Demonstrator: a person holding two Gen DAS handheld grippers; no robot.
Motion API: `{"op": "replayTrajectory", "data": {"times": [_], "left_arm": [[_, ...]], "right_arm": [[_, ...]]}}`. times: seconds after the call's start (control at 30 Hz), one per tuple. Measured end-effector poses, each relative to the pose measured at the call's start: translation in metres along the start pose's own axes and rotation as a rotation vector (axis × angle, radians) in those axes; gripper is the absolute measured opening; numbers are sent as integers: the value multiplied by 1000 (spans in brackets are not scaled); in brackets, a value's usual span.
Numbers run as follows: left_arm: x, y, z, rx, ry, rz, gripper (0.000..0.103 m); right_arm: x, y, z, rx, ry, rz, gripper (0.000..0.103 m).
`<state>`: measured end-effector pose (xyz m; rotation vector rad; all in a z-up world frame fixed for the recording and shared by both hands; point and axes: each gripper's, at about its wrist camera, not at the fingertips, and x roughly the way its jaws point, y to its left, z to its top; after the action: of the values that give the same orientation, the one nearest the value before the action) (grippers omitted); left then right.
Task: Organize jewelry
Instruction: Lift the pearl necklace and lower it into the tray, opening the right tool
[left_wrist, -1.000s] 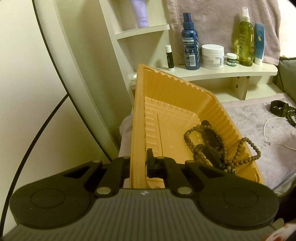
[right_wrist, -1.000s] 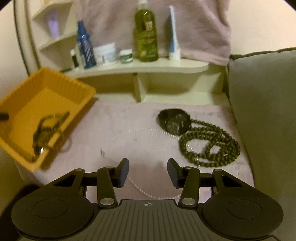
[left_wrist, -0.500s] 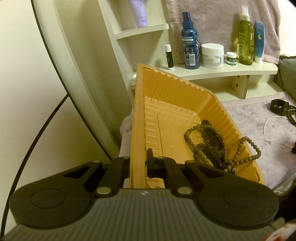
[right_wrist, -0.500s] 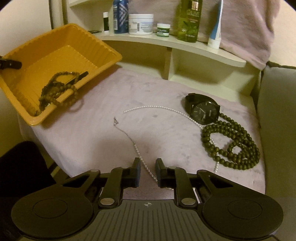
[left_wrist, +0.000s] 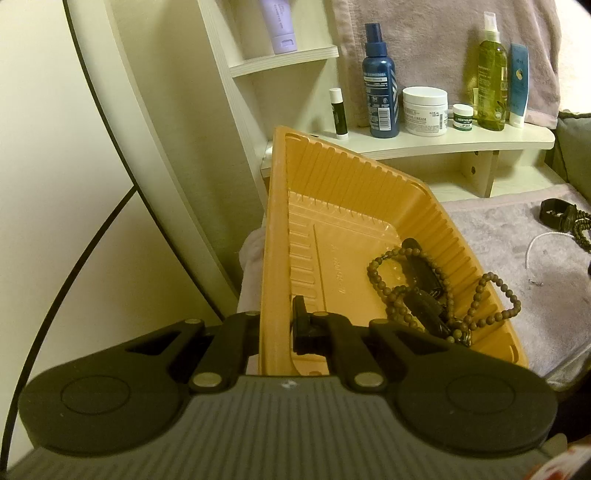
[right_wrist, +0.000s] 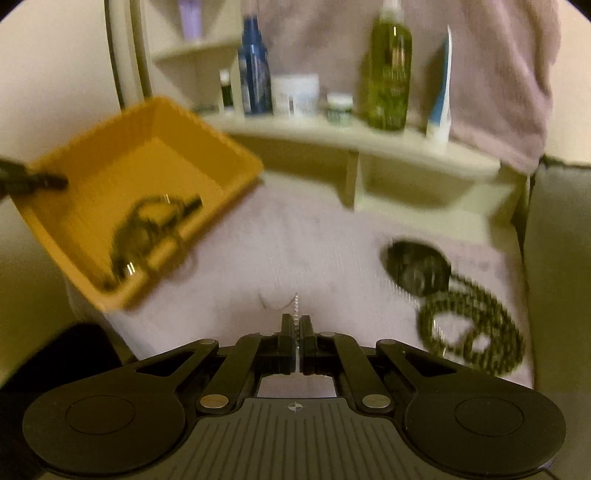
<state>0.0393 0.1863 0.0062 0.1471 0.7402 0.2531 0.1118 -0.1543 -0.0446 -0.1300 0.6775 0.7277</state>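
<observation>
My left gripper (left_wrist: 277, 325) is shut on the near rim of an orange plastic tray (left_wrist: 354, 192), which it holds tilted above the table's left end. In the tray lie a brown bead string (left_wrist: 495, 284) and a dark object. My right gripper (right_wrist: 295, 322) is shut on a thin pearl chain (right_wrist: 296, 302), which rises from the mauve cloth (right_wrist: 317, 236) in a blurred picture. A black watch (right_wrist: 417, 267) and a coiled dark green bead necklace (right_wrist: 476, 332) rest on the cloth to the right. The tray (right_wrist: 122, 173) also shows at the left of the right wrist view.
A cream shelf (left_wrist: 458, 140) behind the cloth carries a blue bottle (left_wrist: 380, 85), a white cream jar (left_wrist: 424, 110), a green oil bottle (left_wrist: 491, 74) and a tube. A grey cushion (right_wrist: 561, 258) borders the cloth on the right. A curved mirror frame stands at the left.
My right gripper's jaws closed from well apart onto the pearl chain, and the gripper lifted with it. The left gripper and the tray stayed put.
</observation>
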Motion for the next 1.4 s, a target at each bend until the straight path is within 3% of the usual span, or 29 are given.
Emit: {"op": "replayTrajectory", "data": {"times": [0.63,1.03,1.23,1.4], "left_arm": [[-1,0,2,-8,-5,-5,5],[-1,2,1,-16,-8,-12,5],[-1,1,2,-19,-9,-14,6],[-1,2,3,-21,-9,-14,6]], "right_arm": [[-52,19,92,-15,-271,93,2],[-62,69,147,-60,-389,265,2],[-56,102,167,-79,-402,350,2],[-33,121,170,-77,-352,386,2]]}}
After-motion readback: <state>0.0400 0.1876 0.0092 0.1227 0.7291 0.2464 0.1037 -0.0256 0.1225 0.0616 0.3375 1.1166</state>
